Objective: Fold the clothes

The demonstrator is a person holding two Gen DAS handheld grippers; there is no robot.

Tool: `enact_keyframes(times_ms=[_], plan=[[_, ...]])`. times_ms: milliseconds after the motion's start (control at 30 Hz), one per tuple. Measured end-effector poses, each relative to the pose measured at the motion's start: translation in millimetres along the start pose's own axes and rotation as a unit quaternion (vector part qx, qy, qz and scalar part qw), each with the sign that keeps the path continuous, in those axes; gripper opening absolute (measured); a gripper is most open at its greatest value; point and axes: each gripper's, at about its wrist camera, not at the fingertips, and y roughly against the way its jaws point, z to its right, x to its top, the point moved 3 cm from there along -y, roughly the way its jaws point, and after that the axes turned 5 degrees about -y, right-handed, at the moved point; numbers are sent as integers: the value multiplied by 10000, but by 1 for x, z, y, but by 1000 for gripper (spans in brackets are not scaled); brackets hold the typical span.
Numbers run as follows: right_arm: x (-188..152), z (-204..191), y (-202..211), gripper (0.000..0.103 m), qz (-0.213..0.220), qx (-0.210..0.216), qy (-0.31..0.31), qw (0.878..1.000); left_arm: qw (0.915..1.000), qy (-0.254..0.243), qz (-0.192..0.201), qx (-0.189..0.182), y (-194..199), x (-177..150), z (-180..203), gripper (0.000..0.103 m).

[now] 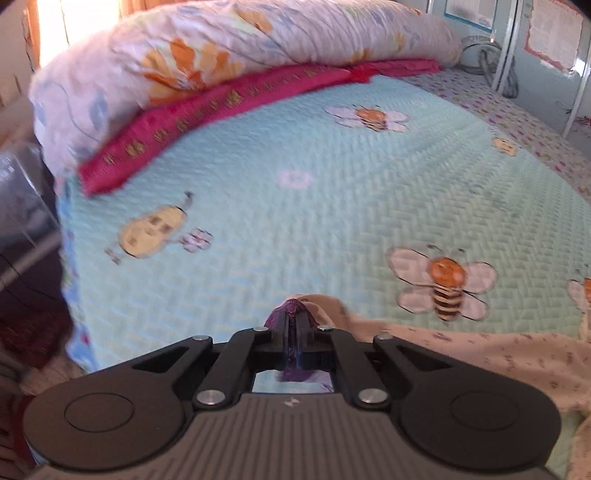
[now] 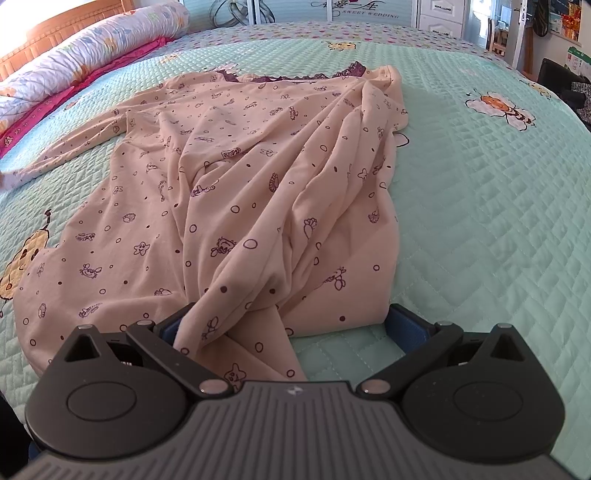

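Observation:
A peach pyjama garment (image 2: 240, 177) printed with small purple figures lies crumpled on the mint bedcover (image 2: 480, 221). Its purple lace neckline (image 2: 295, 77) is at the far end, and one sleeve (image 2: 74, 147) stretches to the left. My right gripper (image 2: 288, 325) is open at the near hem, where a fold of the cloth drapes over the left finger (image 2: 173, 325). In the left wrist view my left gripper (image 1: 291, 314) is shut on a purple-trimmed edge (image 1: 291, 304) of the garment (image 1: 480, 362), which trails off to the right.
A rolled floral quilt (image 1: 221, 48) rests on a pink blanket (image 1: 221, 107) along the headboard side. The bed's edge (image 1: 70, 277) drops off at the left. Wardrobe doors (image 2: 332, 11) stand beyond the bed. A dark chair (image 2: 565, 88) is at the far right.

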Motion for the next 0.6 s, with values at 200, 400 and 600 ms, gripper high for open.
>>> enact_keyframes(times_ms=[200, 400, 600], plan=[[0, 0, 0, 103, -2, 10, -6, 10000, 9896, 356, -1171, 762, -22, -19, -26, 7], [1, 0, 0, 103, -34, 43, 30, 10000, 9962, 135, -788, 356, 8, -29, -1, 12], [10, 10, 15, 102, 127, 246, -197, 9994, 9894, -1245, -185, -725, 40, -36, 107, 40]])
